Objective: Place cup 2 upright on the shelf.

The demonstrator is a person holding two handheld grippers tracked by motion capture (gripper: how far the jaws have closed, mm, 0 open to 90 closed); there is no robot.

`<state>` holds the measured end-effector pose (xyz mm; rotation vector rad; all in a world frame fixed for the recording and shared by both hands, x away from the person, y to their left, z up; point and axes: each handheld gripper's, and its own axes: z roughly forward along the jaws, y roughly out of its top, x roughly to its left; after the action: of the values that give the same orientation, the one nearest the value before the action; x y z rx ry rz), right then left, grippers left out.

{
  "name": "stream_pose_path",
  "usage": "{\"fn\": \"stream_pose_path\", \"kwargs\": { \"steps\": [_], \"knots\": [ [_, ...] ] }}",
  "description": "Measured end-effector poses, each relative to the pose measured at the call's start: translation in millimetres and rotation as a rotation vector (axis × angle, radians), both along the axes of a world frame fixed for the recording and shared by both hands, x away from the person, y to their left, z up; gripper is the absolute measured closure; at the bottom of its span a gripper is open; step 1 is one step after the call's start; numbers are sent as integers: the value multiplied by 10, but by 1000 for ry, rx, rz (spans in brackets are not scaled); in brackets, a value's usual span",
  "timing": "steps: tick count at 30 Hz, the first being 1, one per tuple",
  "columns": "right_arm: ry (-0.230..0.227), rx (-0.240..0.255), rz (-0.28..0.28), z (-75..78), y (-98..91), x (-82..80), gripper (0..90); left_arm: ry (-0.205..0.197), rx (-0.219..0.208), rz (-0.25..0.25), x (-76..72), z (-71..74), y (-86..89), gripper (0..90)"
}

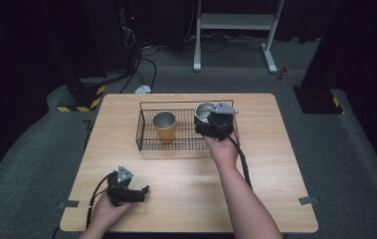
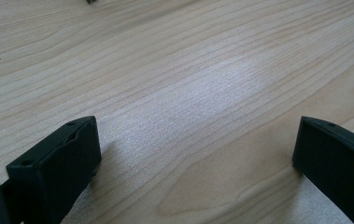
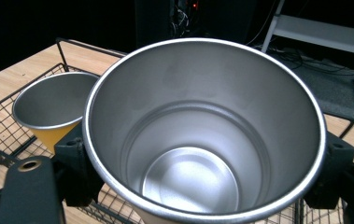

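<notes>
Left gripper (image 1: 135, 191) was parked low over the pale wood-grain table (image 2: 202, 84), jaws spread wide, nothing between them; bare tabletop ahead of it. Judged idle, kept clear of the work.

Right gripper (image 3: 202, 186) was clamped on a round stainless-steel cup with a yellow outer wall (image 3: 202, 140), one jaw on each side of the wall just below the rim. Cup was held upright, mouth open toward the camera, inside empty. Side grip likely chosen so the rim stays level and the base can be set flat.

In the high view the held cup (image 1: 205, 111) was seen at the right end of the black wire basket (image 1: 146, 144), over or in it; whether the base touched the mesh could not be told.

Beyond the jaws, to their left, a second steel cup with an orange-yellow wall (image 3: 48, 107) stood upright in the same basket, apart from the held one. Spacing likely kept so the jaws could release without knocking it.
</notes>
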<state>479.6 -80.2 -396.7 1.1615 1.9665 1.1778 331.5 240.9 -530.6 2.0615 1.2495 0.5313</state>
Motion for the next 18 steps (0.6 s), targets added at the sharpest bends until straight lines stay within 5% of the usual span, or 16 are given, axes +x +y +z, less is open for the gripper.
{"fn": "stream_pose_path", "kwargs": {
  "steps": [18],
  "knots": [
    [43,-11,-58,-40,47,319,184,1,-3,0,1,-2,-4,9]
  ]
}}
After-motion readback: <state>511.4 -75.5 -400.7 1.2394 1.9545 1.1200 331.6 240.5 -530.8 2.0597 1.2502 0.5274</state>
